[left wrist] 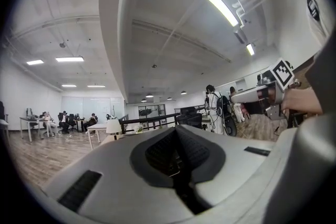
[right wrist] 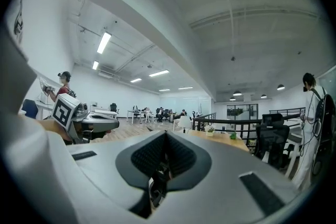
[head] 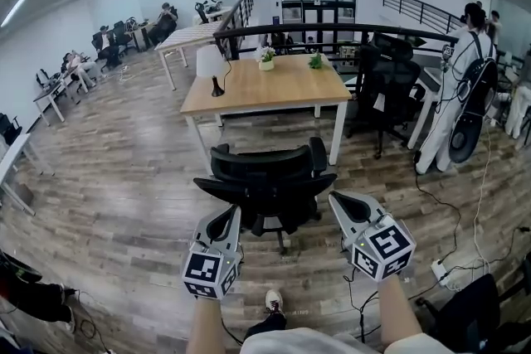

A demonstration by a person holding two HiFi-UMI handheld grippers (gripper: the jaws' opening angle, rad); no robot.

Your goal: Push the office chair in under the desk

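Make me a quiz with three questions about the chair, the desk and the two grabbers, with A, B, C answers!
1. Where is the chair?
A) tucked under the desk
B) on the floor in front of the desk
C) on top of the desk

2. How many small plants stand on the desk?
A) none
B) two
C) five

3. How are the left gripper and right gripper?
A) wide open
B) holding a cup
C) shut, empty

Answers:
1 B, its whole seat shows in front of the desk.
2 B, one sits in a white pot, one green beside it.
3 C, each gripper's jaws meet with nothing between.
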